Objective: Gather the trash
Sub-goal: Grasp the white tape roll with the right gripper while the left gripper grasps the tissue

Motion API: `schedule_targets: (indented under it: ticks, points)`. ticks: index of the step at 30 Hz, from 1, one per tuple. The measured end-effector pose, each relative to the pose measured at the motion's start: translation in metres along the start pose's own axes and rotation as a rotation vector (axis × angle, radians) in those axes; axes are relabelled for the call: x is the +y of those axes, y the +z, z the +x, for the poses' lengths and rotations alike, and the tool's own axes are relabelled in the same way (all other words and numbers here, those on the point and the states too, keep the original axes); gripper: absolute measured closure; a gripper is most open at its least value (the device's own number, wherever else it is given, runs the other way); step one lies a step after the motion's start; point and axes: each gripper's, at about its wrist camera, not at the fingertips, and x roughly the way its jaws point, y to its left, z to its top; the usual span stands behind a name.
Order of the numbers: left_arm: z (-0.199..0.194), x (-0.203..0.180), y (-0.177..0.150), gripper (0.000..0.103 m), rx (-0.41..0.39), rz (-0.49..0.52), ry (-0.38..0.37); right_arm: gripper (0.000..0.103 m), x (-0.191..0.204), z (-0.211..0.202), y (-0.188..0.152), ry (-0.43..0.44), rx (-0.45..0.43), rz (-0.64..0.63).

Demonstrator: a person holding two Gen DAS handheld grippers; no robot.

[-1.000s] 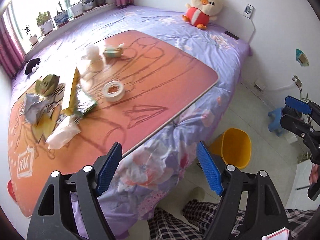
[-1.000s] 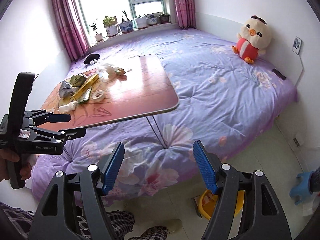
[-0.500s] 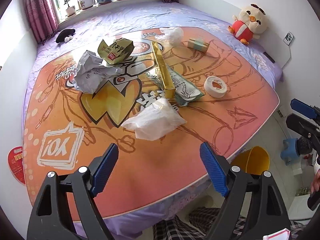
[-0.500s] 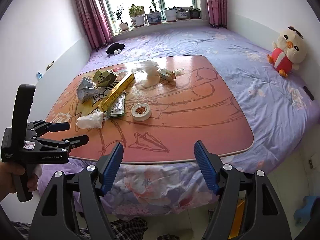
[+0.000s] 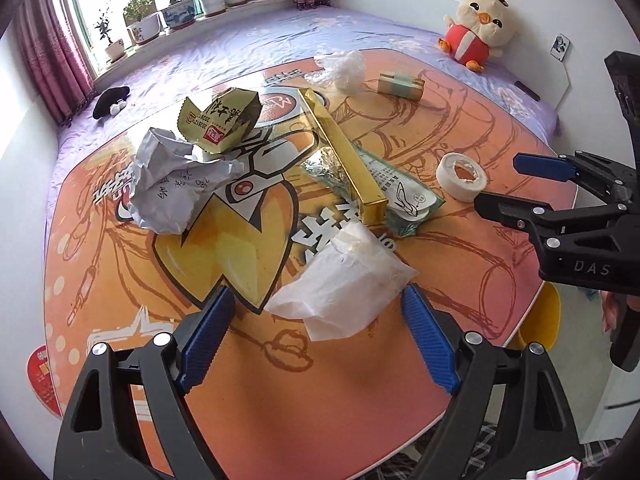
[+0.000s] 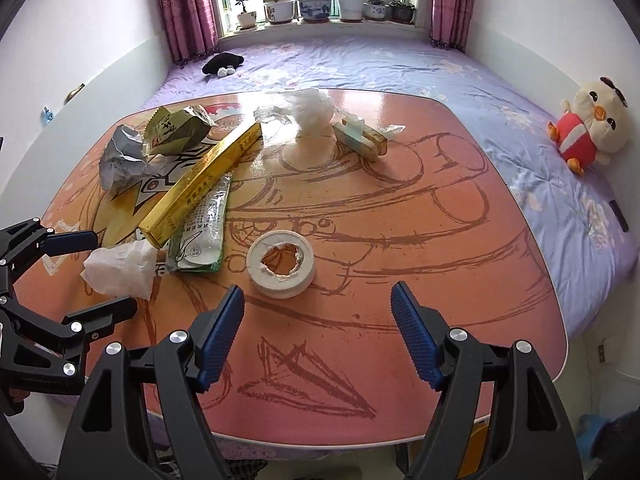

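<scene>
- Moving in close, both grippers are now held right over the orange table [image 5: 360, 380], where a moment ago mostly bed and floor were seen.
- The left gripper [image 5: 316, 340] is held wide open with nothing in it. The white tissue wad [image 5: 344, 292] is seen low in the middle of the left view, just past the blue fingertips [image 5: 208, 332], not yet between them.
- The right gripper [image 6: 318, 332] is also wide open and empty. The white tape roll [image 6: 281, 264] is seen just above its fingertips [image 6: 416, 336], near the middle of the right view.
- More trash is spread over the left half of the table: a gold box [image 5: 344, 152] lying on a flat green packet [image 5: 404, 196], crumpled grey paper [image 5: 172, 184], a green snack bag [image 5: 220, 120], clear plastic [image 5: 344, 68] and a small box [image 5: 400, 86] further back.
- A yellow bin [image 5: 540, 324] is seen at the right edge, below the table.
- Nothing has been picked up yet, so the task is judged to be at its very start. The tissue wad is likely to be grabbed first, and it will squash easily.
</scene>
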Motion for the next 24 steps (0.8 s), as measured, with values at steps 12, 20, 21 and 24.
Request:
schedule_targets:
  ticks: [12, 20, 21, 24]
  points:
    - [0.005, 0.007, 0.014, 0.034, -0.025, 0.058, -0.035, 0.043, 0.006, 0.015, 0.012, 0.009, -0.014, 0.046]
    - [0.002, 0.011, 0.017, 0.073, -0.023, 0.073, -0.036, 0.063, 0.005, 0.012, 0.017, 0.037, -0.008, 0.081]
    - [0.003, 0.012, 0.018, 0.079, -0.022, 0.075, -0.037, 0.063, 0.004, 0.013, 0.017, 0.038, -0.008, 0.081]
    - [0.003, 0.017, 0.019, 0.09, -0.017, 0.071, -0.039, 0.063, 0.004, 0.014, 0.018, 0.044, -0.006, 0.085]
